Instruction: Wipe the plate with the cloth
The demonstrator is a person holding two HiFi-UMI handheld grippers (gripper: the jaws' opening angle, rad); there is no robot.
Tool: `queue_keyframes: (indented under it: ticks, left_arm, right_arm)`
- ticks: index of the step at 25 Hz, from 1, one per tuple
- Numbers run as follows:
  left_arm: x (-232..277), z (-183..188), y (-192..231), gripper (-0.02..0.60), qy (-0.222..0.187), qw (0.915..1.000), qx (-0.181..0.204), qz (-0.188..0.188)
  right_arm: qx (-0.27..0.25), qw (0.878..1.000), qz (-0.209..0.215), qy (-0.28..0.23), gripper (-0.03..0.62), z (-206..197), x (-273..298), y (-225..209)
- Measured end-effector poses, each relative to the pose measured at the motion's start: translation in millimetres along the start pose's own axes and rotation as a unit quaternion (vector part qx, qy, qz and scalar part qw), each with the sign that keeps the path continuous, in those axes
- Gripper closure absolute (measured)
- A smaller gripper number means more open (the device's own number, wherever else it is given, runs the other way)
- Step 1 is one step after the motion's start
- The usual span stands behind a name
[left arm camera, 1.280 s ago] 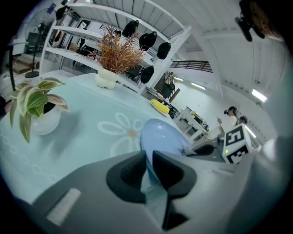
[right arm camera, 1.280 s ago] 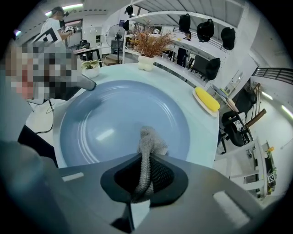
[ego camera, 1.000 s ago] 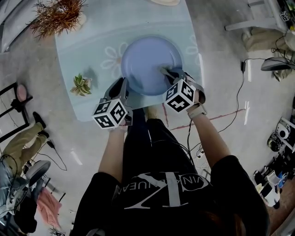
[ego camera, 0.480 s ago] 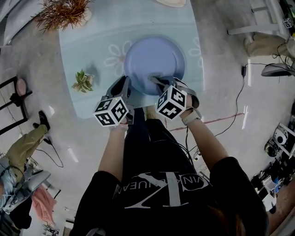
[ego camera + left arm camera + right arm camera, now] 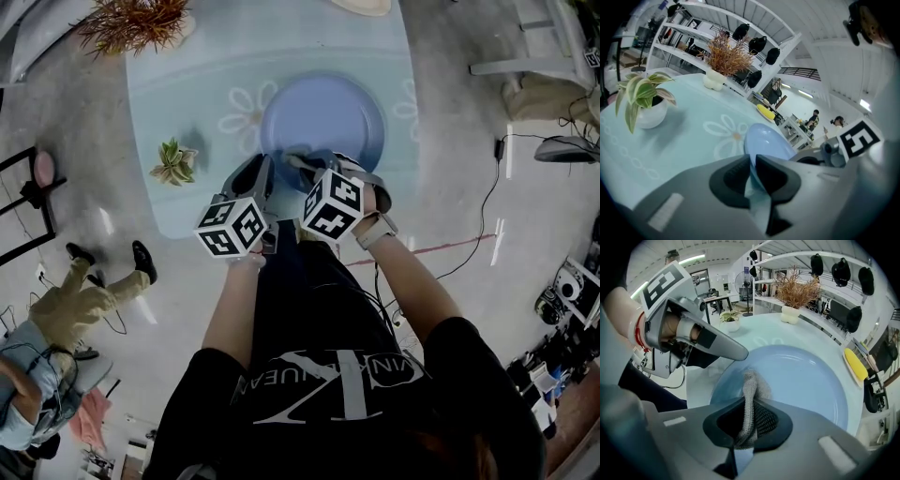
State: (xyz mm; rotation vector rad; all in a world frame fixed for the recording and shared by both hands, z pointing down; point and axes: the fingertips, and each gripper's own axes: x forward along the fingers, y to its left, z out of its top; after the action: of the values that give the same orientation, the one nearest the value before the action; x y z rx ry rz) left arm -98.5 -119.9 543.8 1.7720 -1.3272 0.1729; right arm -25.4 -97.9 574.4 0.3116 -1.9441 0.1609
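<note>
Table: pale blue top with white flower prints, filling the upper middle of the head view.
Plate: round and blue, hollow side up, on the table at centre top of the head view. Its near rim is toward the person. I cannot tell whether it lies fully flat.
Left gripper: jaws nearly together, pinched on the plate's near-left rim, which runs up between them in the left gripper view.
Right gripper: jaws closed on the cloth, held over the plate's near edge, just right of the left gripper in the head view.
Dried plant: brown sprigs in a white pot, upper left corner of the head view, well apart from the plate.
Small potted plant: green and white leaves, on the table left of the plate, near the left gripper.
Cloth: narrow grey knit strip. Its long axis runs straight out from between the right jaws, vertical in the right gripper view. The free end points toward the plate's middle and touches the plate's near part.
</note>
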Motion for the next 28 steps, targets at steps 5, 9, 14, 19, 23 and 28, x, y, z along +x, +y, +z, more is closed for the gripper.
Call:
queue_keyframes:
  ticks: [5, 9, 14, 19, 23, 28]
  left_arm:
    - [2, 0, 1, 0.581, 0.003, 1.0, -0.003, -0.001]
    - [2, -1, 2, 0.581, 0.006, 1.0, -0.007, -0.002]
    - [3, -1, 3, 0.581, 0.011, 0.9999, -0.008, -0.006]
    - [3, 0, 4, 0.581, 0.017, 0.9998, 0.004, -0.003]
    - [3, -1, 3, 0.581, 0.018, 0.9998, 0.005, -0.006]
    - [4, 0, 3, 0.581, 0.021, 0.9997, 0.002, -0.01]
  right_arm:
    - [-0.007, 1.0, 0.004, -0.015, 0.56, 18, 9, -6]
    - [-0.005, 1.0, 0.0, -0.029, 0.56, 32, 15, -18]
    - [-0.002, 0.999, -0.018, -0.04, 0.56, 45, 22, -42]
    - [-0.001, 0.998, -0.042, -0.043, 0.56, 49, 24, -69]
    - [0.01, 0.997, -0.066, -0.041, 0.56, 46, 23, -94]
    - [0.029, 0.994, -0.099, -0.032, 0.562, 33, 18, -123]
